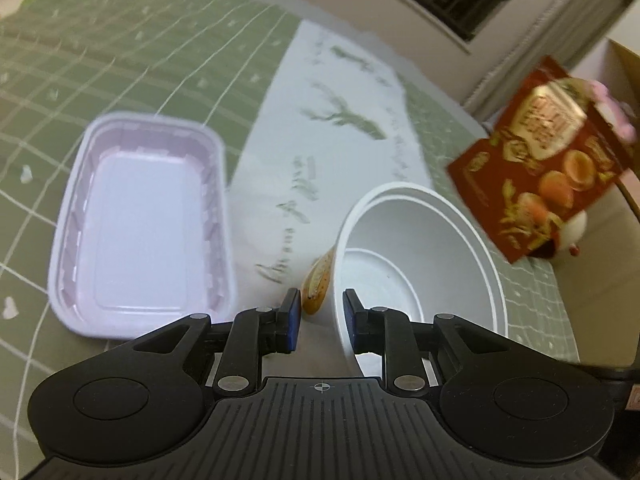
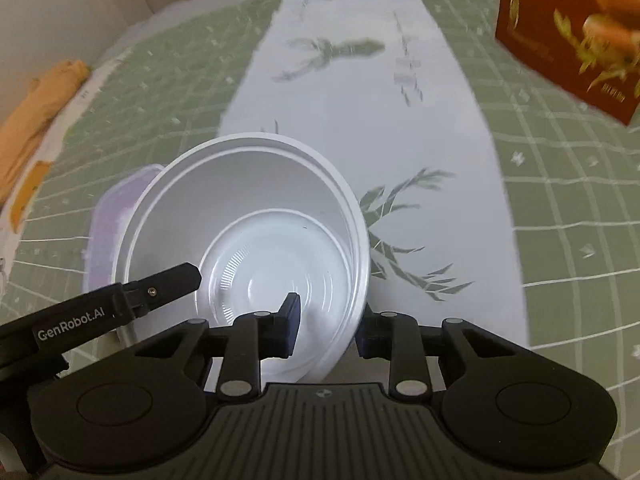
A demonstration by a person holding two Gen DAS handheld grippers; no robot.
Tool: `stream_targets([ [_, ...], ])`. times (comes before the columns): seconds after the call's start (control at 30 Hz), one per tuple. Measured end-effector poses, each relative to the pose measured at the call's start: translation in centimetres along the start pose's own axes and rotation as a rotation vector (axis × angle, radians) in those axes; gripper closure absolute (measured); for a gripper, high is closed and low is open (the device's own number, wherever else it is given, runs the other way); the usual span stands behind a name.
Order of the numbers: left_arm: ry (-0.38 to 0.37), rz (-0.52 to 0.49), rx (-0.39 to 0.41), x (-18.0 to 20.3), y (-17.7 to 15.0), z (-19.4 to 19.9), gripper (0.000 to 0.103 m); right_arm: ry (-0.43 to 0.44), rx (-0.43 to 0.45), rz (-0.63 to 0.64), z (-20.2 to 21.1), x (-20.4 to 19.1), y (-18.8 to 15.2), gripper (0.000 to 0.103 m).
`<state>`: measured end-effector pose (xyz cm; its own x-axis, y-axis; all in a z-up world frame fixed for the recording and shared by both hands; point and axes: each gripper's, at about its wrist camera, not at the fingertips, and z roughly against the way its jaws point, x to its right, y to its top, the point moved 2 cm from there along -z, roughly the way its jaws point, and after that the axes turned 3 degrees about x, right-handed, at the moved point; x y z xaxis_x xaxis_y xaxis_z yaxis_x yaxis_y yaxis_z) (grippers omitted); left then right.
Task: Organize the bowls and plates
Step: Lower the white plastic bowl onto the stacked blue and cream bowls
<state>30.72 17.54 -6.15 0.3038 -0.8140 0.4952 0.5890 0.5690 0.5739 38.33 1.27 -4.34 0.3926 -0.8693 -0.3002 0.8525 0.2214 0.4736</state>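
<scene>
gripping the white bowl (image 2: 256,216) by its near rim, the right gripper (image 2: 326,326) has one pad inside the wall and one outside, closed on it. the bowl sits tilted at the picture's centre, over the pale runner (image 2: 360,128) and green cloth (image 2: 560,208). at 9 o'clock of the bowl the left gripper's black finger (image 2: 168,284) reaches over the rim.

in the left wrist view the left gripper (image 1: 322,316) stands narrow, and the bowl's (image 1: 420,248) side wall runs between the pads; whether they press it i cannot tell. a lilac tray (image 1: 140,232) lies at 9 o'clock of the bowl, just beside it, empty side up. a small orange thing (image 1: 318,284) shows between tray and bowl, too blurred to name. a red box (image 1: 536,160) stands at 1 o'clock of the bowl, near the cloth's edge. in the right view an orange cloth (image 2: 40,108) lies at 10 o'clock, well apart.
</scene>
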Motion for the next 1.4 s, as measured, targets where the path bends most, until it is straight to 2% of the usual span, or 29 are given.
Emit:
stream_targets([
  [0.17, -0.030, -0.122, 0.029, 6.2, -1.1, 4.3, 0.079, 0.017, 0.107, -0.009, 7.5, 1.9, -1.0, 0.075],
  [0.27, -0.057, -0.173, 0.018, 9.2, -2.4, 5.9, 0.079, 0.016, 0.149, -0.023, 11.4, 3.8, -2.4, 0.074],
  [0.4, -0.076, -0.231, -0.021, 12.6, -4.7, 7.3, 0.079, 0.023, 0.164, -0.052, 15.4, 6.9, -5.1, 0.074],
  [0.57, -0.083, -0.271, -0.067, 14.8, -7.6, 8.2, 0.078, 0.033, 0.170, -0.088, 18.2, 9.9, -8.5, 0.074],
  [0.73, -0.072, -0.268, -0.129, 14.9, -10.1, 8.2, 0.078, 0.050, 0.172, -0.116, 18.9, 11.6, -10.5, 0.073],
  [0.9, -0.033, -0.273, -0.172, 14.6, -11.7, 7.2, 0.079, 0.060, 0.146, -0.127, 17.9, 12.5, -11.7, 0.073],
  [1.13, -0.001, -0.296, -0.196, 14.8, -12.7, 6.1, 0.079, 0.065, 0.113, -0.153, 16.2, 13.4, -12.8, 0.073],
  [1.4, 0.015, -0.297, -0.198, 14.6, -12.7, 5.6, 0.078, 0.047, 0.115, -0.168, 15.4, 14.3, -12.8, 0.073],
])
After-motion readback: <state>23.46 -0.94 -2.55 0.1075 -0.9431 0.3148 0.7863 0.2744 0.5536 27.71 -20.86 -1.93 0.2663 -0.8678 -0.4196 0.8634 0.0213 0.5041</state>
